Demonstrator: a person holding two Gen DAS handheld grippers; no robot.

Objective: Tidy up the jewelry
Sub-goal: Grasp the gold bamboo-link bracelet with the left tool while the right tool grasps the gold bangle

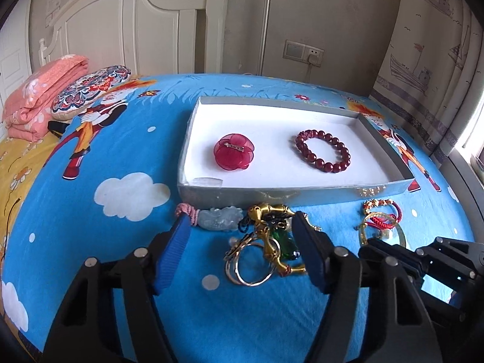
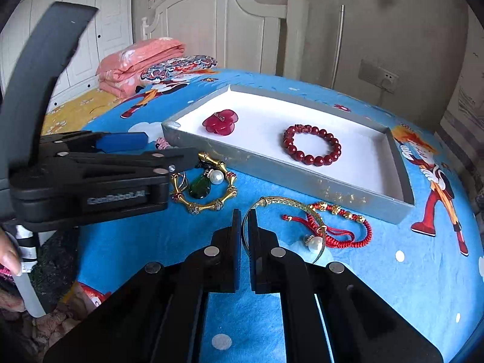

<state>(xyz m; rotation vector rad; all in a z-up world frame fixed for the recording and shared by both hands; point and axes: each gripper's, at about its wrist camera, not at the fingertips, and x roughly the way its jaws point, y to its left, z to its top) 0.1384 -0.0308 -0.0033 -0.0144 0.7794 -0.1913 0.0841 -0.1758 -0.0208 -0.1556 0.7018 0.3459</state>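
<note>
The left gripper (image 1: 239, 236) is seen wide open in the lower middle of the left wrist view, its blue pads (image 1: 172, 254) spread to either side of a tangle of jewelry, and nothing is held. Between the pads a gold bamboo-link bangle (image 1: 272, 236) is piled with a green pendant (image 1: 282, 242) and some thin rings (image 1: 248, 266); a pale jade carving (image 1: 220, 217) on a pink cord is lying just beyond the left pad, its long axis running left to right along the tray's near wall.

In the right wrist view, the right gripper (image 2: 245, 220) is shown nearly closed at lower center, and a thin gold-and-green bangle (image 2: 284, 204) is pinched at its rim between the fingertips. The bangle's loop is spread flat on the bedsheet (image 2: 363, 287) toward the right of the frame, with a pearl charm (image 2: 314, 243) resting at its lower edge. A red cord bracelet (image 2: 348, 230) with gold beads is draped across the same loop, stretched roughly left to right.

The grey tray (image 2: 272, 166) is set above the loose pieces, its long axis slanting from upper left to lower right. Inside it, a red flower brooch (image 2: 220, 122) is placed at the left, pin side up, and a red bead bracelet (image 2: 313, 145) is laid flat to the right, well apart from it.
</note>
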